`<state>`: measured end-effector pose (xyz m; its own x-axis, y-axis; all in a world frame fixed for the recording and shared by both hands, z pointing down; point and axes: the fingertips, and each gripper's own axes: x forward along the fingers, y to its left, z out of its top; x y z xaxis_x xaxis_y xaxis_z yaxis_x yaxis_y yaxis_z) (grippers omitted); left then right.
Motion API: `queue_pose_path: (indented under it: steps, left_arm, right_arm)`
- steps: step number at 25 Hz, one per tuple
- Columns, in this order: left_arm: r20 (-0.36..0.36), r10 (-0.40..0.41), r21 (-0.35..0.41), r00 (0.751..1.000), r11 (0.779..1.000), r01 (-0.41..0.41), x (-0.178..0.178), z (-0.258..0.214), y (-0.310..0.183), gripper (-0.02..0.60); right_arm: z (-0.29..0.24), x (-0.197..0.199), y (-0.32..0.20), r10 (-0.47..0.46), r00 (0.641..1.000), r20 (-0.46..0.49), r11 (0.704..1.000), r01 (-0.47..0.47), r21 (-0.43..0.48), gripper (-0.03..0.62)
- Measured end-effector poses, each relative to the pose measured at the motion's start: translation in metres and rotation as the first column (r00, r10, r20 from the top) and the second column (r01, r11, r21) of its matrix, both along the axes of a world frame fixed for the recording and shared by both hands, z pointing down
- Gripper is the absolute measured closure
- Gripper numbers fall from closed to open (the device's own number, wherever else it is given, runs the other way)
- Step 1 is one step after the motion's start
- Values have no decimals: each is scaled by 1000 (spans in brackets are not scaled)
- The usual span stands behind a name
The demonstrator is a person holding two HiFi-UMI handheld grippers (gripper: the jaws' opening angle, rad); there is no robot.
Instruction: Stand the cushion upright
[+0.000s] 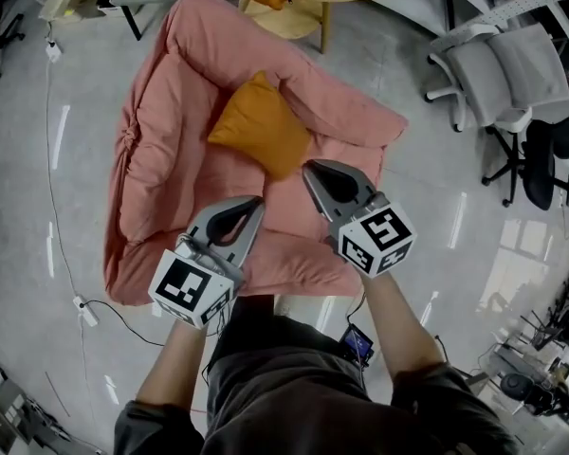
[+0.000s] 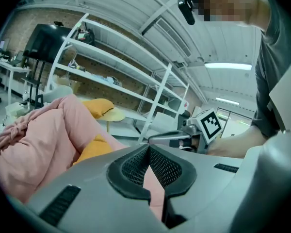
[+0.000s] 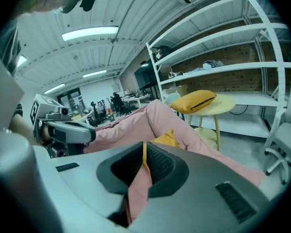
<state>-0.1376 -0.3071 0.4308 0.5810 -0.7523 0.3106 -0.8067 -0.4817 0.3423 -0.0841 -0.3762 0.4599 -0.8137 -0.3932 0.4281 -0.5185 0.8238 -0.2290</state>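
One orange cushion (image 1: 262,126) just beside the closed right hand-held gripper (image 1: 309,168).

We see the cushion (image 1: 261,126) as a plump, square, mustard-orange pad with a smooth cover and soft, rounded corners. It lies on the pink lounger (image 1: 161,173), a little toward 12 o'clock from the middle of the seat. It sits turned like a diamond, one corner pointing to 12 o'clock and another to 5 o'clock. Its far edge is tucked against the padded back roll, which runs from its 11 to its 2 o'clock. It leans there tilted, neither flat nor fully upright.
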Motion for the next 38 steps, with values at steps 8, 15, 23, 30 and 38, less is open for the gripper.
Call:
queue_pose_path:
  steps: [8,15,23,30,38]
  left_arm:
    - [6,-14,19,1000,1000,13,-1,-13,10,571]
    - [4,-3,21,1000,1000,3,4,-18,13,571]
    - [14,15,21,1000,1000,-16,9,-21,12,571]
    - [23,27,27,999,999,-27,7,-27,10,571]
    - [22,32,28,999,999,-33,6,-28,5,571]
  right_arm:
    - [-16,21,26,-3,999,-45,1000,3,5,572]
    - [-28,26,32,-6,999,-50,1000,7,17,579]
    - [-27,28,37,6,999,-51,1000,-6,-3,579]
    - [-30,28,36,20,999,-44,1000,-20,-11,579]
    - [-30,27,35,25,999,-48,1000,-26,-11,579]
